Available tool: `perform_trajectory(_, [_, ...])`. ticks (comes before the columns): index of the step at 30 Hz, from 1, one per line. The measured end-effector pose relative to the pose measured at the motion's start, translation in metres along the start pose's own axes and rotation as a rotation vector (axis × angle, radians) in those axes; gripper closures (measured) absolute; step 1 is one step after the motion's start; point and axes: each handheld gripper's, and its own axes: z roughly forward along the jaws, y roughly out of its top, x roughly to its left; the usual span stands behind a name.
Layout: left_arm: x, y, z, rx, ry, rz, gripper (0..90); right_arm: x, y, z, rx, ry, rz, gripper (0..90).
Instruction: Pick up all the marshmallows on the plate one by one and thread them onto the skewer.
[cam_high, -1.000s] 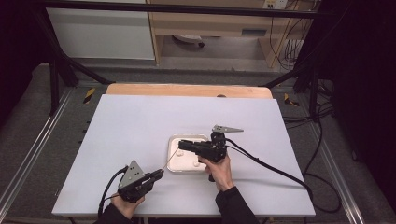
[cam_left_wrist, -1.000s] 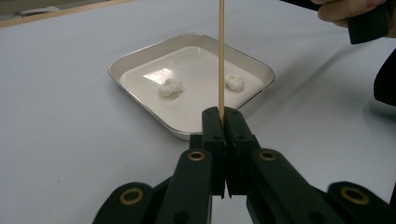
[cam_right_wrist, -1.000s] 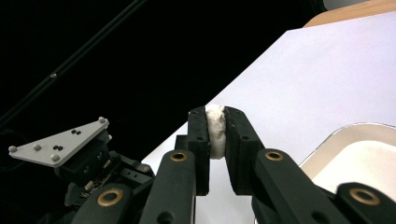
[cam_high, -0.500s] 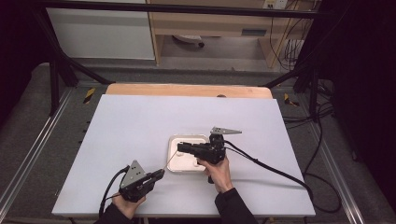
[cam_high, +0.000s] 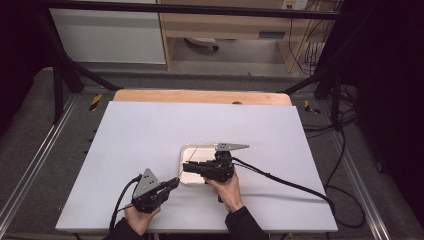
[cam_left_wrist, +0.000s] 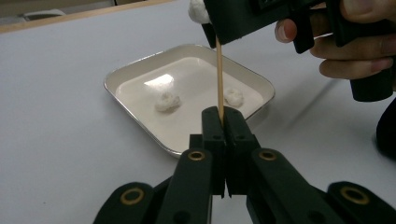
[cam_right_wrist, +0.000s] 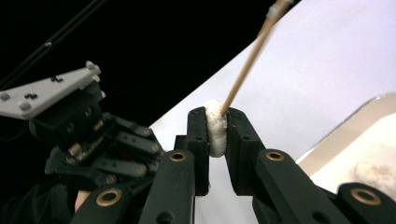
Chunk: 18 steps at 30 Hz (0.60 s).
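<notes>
1. While a person works at a white table (cam_high: 150, 130), the left gripper (cam_left_wrist: 224, 122) clamps the lower end of a thin wooden skewer (cam_left_wrist: 219, 74), its jaws shut tight on the stick.
2. Rising from those jaws, the skewer stands almost upright in the left gripper view and disappears behind the right gripper's black body.
3. Seen along its own jaws, the right gripper (cam_right_wrist: 217, 126) squeezes a white marshmallow (cam_right_wrist: 215, 128), with the skewer's (cam_right_wrist: 247, 60) tip touching the sweet's top.
4. From the high view, the right gripper (cam_high: 192, 167) hovers over the near-left corner of a shallow metal tray (cam_high: 186, 152) in the table's middle, its jaws aimed at the left gripper (cam_high: 172, 182), which sits just beside that tray's near corner.
5. Two more marshmallows lie inside the tray (cam_left_wrist: 116, 77): one (cam_left_wrist: 167, 100) near its centre, another (cam_left_wrist: 234, 97) toward its right side, apart from each other.
6. Each gripper trails a dark cable off the table's near edge.
</notes>
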Motion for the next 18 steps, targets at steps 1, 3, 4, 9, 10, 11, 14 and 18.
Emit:
perform_trajectory(1, [0.0010,0.0000,-0.0008,0.000,-0.001,-0.002,88.4,-0.0003,0.0003,0.0008,0.009,-0.003,0.001,81.2])
perform_trajectory(3, [0.0018,0.0001,-0.0011,-0.001,-0.004,-0.002,88.4,-0.0008,-0.0006,0.0011,0.012,-0.004,0.007,81.0])
perform_trajectory(4, [0.0013,0.0007,-0.0005,-0.007,-0.006,-0.002,88.4,-0.0001,-0.0008,0.0014,0.018,-0.004,0.011,80.8])
perform_trajectory(9, [0.0001,0.0025,0.0029,-0.003,-0.005,-0.003,88.3,0.0012,-0.0063,0.0042,0.045,-0.007,0.001,80.2])
perform_trajectory(10, [0.0003,0.0025,0.0033,-0.002,-0.005,-0.003,88.3,0.0010,-0.0069,0.0045,0.049,-0.006,0.004,80.1])
perform_trajectory(11, [0.0004,0.0023,0.0038,-0.001,-0.007,-0.006,88.3,0.0007,-0.0071,0.0046,0.051,-0.008,0.003,79.9])
perform_trajectory(14, [0.0013,0.0024,0.0038,-0.002,-0.015,-0.006,88.2,0.0011,-0.0066,0.0041,0.051,-0.017,-0.006,79.1])
perform_trajectory(18, [0.0031,0.0017,0.0029,-0.002,-0.032,-0.009,88.2,0.0022,-0.0056,0.0027,0.057,-0.030,-0.020,74.4])
